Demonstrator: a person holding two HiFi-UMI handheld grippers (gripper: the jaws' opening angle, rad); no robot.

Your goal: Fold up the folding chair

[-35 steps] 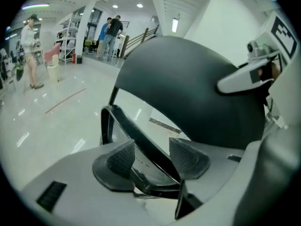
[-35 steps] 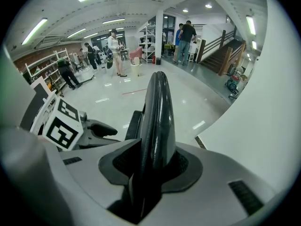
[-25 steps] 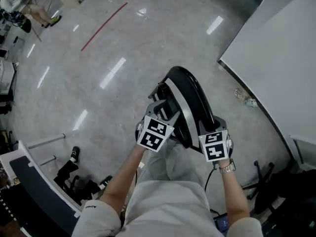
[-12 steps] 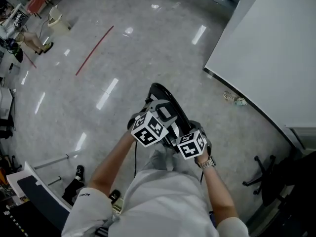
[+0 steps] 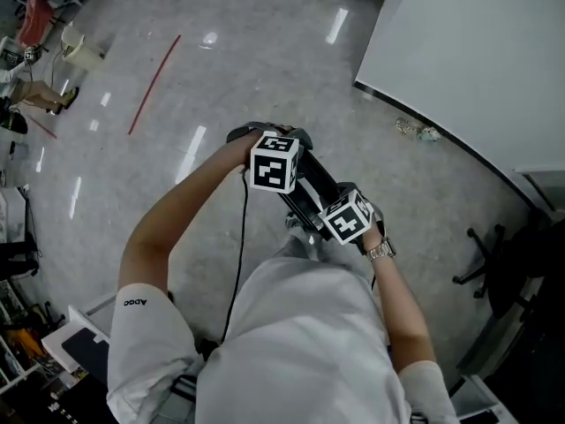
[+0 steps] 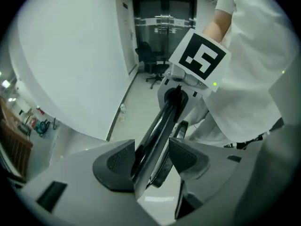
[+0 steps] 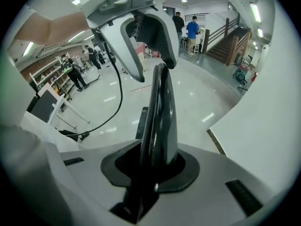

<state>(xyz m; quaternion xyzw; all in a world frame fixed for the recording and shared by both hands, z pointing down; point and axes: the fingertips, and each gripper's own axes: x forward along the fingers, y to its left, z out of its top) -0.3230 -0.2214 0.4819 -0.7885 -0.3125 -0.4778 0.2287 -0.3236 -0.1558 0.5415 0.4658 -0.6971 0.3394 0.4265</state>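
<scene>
The black folding chair [image 5: 311,185] stands folded flat and edge-on in front of the person, held between both grippers. My left gripper [image 5: 284,184] sits at its far end. In the left gripper view the chair's glossy rim [image 6: 157,131] runs between the left gripper's [image 6: 148,161] pads, which press on it. My right gripper [image 5: 331,226] holds the near end. In the right gripper view its jaws [image 7: 150,166] are closing, and the thin chair edge [image 7: 160,112] is wedged tight between the pads. The left gripper [image 7: 141,32] shows there at the top, clamped on the same edge.
A large white wall panel [image 5: 477,51] fills the upper right, with small litter [image 5: 415,129] at its foot. An office chair base [image 5: 494,263] stands at the right. A red line [image 5: 154,82] marks the shiny floor. People [image 7: 192,29] stand far off by stairs.
The chair went from showing its broad curved face to a thin edge. My left gripper rolled over and rose. Both grippers moved closer together.
</scene>
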